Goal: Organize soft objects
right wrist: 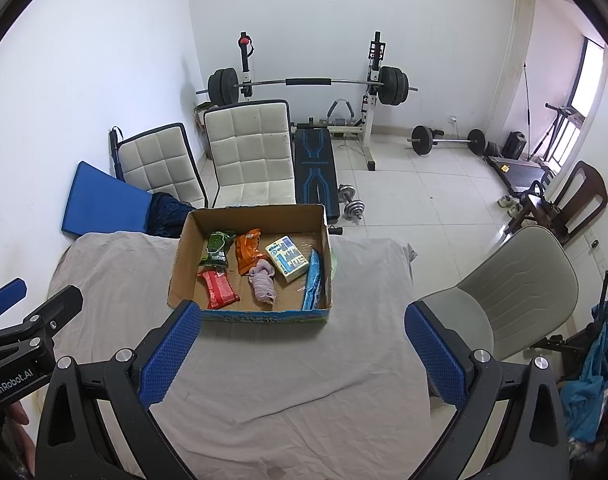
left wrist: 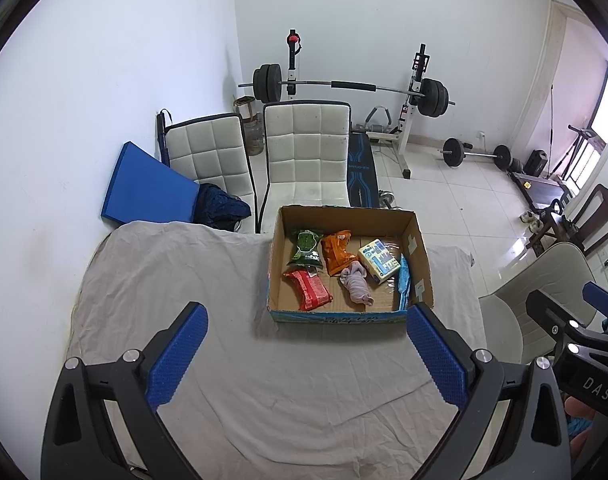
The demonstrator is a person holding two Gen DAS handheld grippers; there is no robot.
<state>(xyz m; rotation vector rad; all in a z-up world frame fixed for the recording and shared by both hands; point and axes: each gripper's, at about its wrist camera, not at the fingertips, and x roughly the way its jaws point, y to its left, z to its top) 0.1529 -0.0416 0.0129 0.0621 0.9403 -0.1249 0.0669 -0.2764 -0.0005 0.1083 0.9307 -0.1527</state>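
Both of your grippers hang over the cloth-covered table (left wrist: 183, 280) with their jaws spread wide and nothing between them: the left gripper (left wrist: 306, 356) and the right gripper (right wrist: 304, 354) each sit well back from the cardboard box (left wrist: 418, 240), which stands at the far edge of the table. Everything you might sort looks to be already inside that box. The pale purple rolled cloth (left wrist: 356, 282), perhaps a sock or small towel, lies near the middle of the floor; it should be light and limp, so pinch it across its thick middle or it will likely sag and unroll. The red snack packet (left wrist: 308, 289), the green snack packet (left wrist: 306, 249) and the orange snack packet (left wrist: 336, 252) are probably light, crinkly and slick, with contents that may crush, so take each by a sealed end seam with a gentle squeeze. The tissue pack (left wrist: 380, 266) looks squashy but keeps its block shape; close across its short sides. The blue plastic-wrapped pack (left wrist: 403, 284) stands on edge against the right wall, just beside the tissue pack, and its film is likely slippery, so you may need to tip it away from the cardboard first. The box walls will limit your approach, so come in from above.
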